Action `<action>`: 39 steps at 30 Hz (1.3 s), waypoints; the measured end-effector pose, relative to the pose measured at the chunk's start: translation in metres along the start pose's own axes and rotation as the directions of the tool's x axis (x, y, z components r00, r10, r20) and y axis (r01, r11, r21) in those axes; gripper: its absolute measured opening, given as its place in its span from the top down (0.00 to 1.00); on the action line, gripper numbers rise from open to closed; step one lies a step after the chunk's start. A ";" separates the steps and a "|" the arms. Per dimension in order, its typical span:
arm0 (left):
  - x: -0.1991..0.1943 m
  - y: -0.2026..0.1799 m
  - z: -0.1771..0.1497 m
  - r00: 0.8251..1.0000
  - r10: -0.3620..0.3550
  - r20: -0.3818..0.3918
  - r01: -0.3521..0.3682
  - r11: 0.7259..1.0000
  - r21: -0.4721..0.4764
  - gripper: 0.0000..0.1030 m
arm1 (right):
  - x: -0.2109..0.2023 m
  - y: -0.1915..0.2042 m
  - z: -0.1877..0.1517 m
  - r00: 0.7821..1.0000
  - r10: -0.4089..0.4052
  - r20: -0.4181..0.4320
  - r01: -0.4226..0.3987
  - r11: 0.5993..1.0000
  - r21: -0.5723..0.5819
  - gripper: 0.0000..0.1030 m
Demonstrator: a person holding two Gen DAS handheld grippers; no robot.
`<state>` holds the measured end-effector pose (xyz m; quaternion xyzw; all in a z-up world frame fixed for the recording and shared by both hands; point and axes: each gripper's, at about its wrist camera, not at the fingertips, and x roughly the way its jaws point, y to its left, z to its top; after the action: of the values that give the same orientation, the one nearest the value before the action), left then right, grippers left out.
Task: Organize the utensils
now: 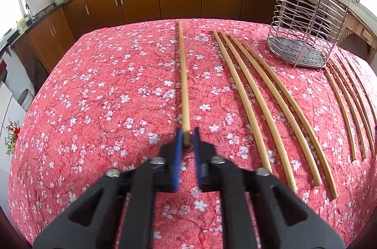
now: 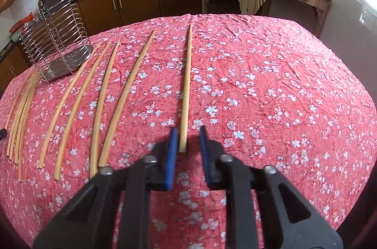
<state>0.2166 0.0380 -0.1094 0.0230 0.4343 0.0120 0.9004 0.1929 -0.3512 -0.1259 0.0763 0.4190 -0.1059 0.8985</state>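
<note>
**A:** Where's the left gripper [image 1: 187, 132]?

**B:** Low over the red floral tablecloth [image 1: 94, 107]. Its blue pads are clamped on the near end of the leftmost chopstick [image 1: 183, 84], which runs off toward 12 o'clock.

**A:** And the right gripper [image 2: 188, 131]?

**B:** Its jaws stand apart around the near end of the rightmost chopstick [image 2: 187, 84]. The stick lies against the pad on its 9 o'clock side, with a gap to the other pad. It also points to 12 o'clock.

**A:** The rest?

**B:** In the left wrist view, four bamboo chopsticks [image 1: 259, 103] lie fanned out flat at 1 o'clock. The wire cutlery rack [image 1: 306, 37] stands upright at 2 o'clock, with another bunch of chopsticks [image 1: 348, 107] beside it at 3 o'clock. From the right wrist, the rack is at 10 o'clock.
</note>
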 end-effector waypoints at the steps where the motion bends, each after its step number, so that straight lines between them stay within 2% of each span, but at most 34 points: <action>1: 0.000 0.001 0.000 1.000 -0.003 0.000 0.003 1.000 -0.002 0.93 | 0.000 0.000 0.000 1.000 0.002 0.001 -0.002 1.000 0.000 0.92; 7: -0.012 0.009 -0.007 0.999 -0.026 0.028 0.026 1.000 0.000 0.94 | -0.013 -0.005 -0.004 0.999 0.030 0.026 -0.030 0.999 0.018 0.93; 12: -0.056 0.016 -0.008 0.989 -0.035 0.145 0.033 0.999 0.017 0.94 | -0.058 -0.005 0.000 0.988 0.031 0.148 -0.031 1.000 -0.007 0.93; 17: -0.105 0.022 0.001 0.958 -0.036 0.283 0.032 0.999 0.018 0.94 | -0.110 -0.001 0.013 0.956 0.037 0.290 -0.030 0.999 -0.030 0.93; 23: -0.145 0.031 0.027 0.908 -0.020 0.419 0.038 0.999 -0.033 0.94 | -0.150 0.006 0.042 0.911 0.047 0.409 -0.029 0.998 -0.051 0.93; 29: -0.155 0.040 0.054 0.884 0.001 0.467 0.037 0.997 -0.072 0.94 | -0.162 0.013 0.070 0.881 0.051 0.471 -0.028 0.998 -0.055 0.93; 39: -0.171 0.040 0.075 0.860 0.017 0.510 0.030 0.996 -0.084 0.94 | -0.179 0.013 0.098 0.852 0.085 0.516 -0.073 0.996 -0.042 0.93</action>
<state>0.1691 0.0681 0.0734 -0.0160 0.1798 0.0217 0.9833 0.1562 -0.3380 0.0754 0.0526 0.1598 -0.0812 0.9824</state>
